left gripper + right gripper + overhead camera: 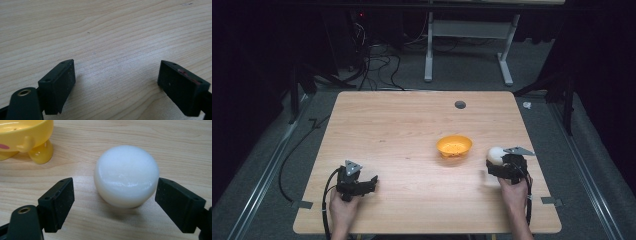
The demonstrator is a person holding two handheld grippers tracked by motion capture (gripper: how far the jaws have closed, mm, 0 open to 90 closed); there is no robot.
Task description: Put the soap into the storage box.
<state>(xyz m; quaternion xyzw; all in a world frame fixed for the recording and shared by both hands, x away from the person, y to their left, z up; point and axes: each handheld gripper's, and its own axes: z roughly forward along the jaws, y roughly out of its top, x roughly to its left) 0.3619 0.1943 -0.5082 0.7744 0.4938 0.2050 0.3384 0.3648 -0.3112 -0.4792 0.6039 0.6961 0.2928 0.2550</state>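
Note:
A white, rounded puck-like ball (495, 155) (126, 176) rests on the wooden table (387, 130) near its right edge. My right gripper (493, 167) (115, 186) is open, its jaws standing on either side of the ball without pressing on it. Just left of the ball stands a small yellow footed bowl (454, 145) (22, 135). My left gripper (371, 181) (116, 66) is open at the front left of the table, with bare wood between its jaws.
A dark round grommet (460, 104) sits near the table's far edge. Beyond the table are cables (377, 65) on the floor and a white desk frame (467, 45). A small white bit (526, 105) lies off the far right corner.

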